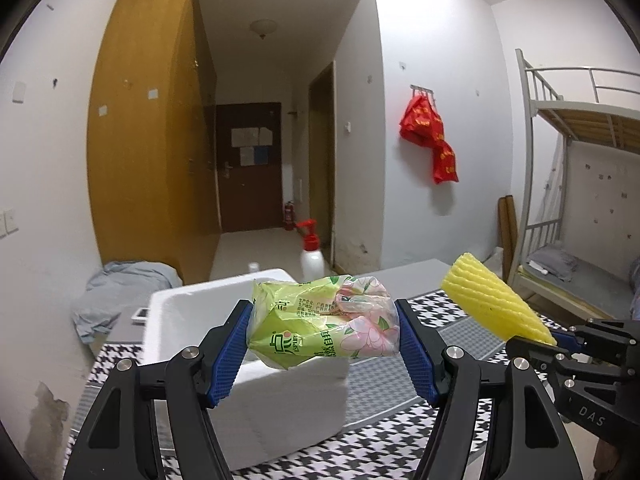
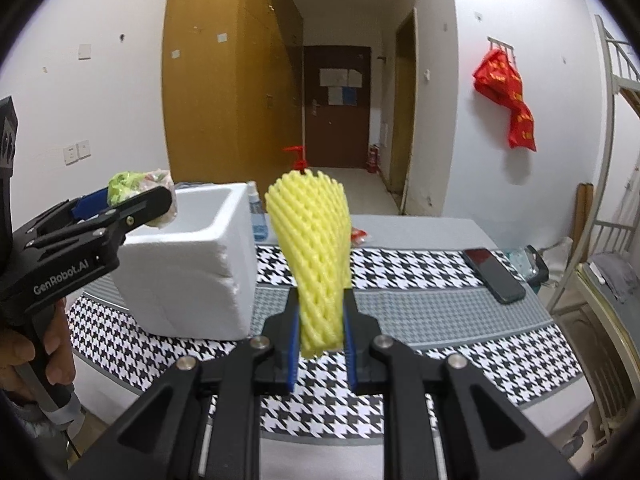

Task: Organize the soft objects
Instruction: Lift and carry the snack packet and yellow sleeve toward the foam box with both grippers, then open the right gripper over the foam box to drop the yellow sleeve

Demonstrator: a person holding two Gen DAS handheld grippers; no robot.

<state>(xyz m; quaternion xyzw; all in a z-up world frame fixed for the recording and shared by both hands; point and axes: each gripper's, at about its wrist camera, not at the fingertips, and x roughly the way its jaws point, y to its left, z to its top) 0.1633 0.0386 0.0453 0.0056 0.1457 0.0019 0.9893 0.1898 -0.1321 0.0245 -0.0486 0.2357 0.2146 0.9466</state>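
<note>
A green tissue pack (image 1: 320, 322) is clamped between the blue pads of the left gripper (image 1: 323, 354), whose jaws stand fairly wide around it. The pack is held in the air above the near edge of a white foam box (image 1: 280, 392), which rests open-topped on a houndstooth cloth (image 2: 440, 312) covering the table.

A yellow foam net (image 2: 316, 256) is pinched at its lower end by the right gripper (image 2: 321, 354) — the jaws are nearly closed on it, and the net rises upright and flares wider toward its top. It is held clear of the table, to the right of the box and apart from it. In the left wrist view the net (image 1: 492, 304) is seen tilted, just right of the pack.

A hand (image 2: 24, 360) is wrapped around the left gripper's handle. A phone (image 2: 494, 274) lies on the cloth at the right, and a small spray bottle (image 2: 256, 216) stands behind the box — partly hidden by it.
</note>
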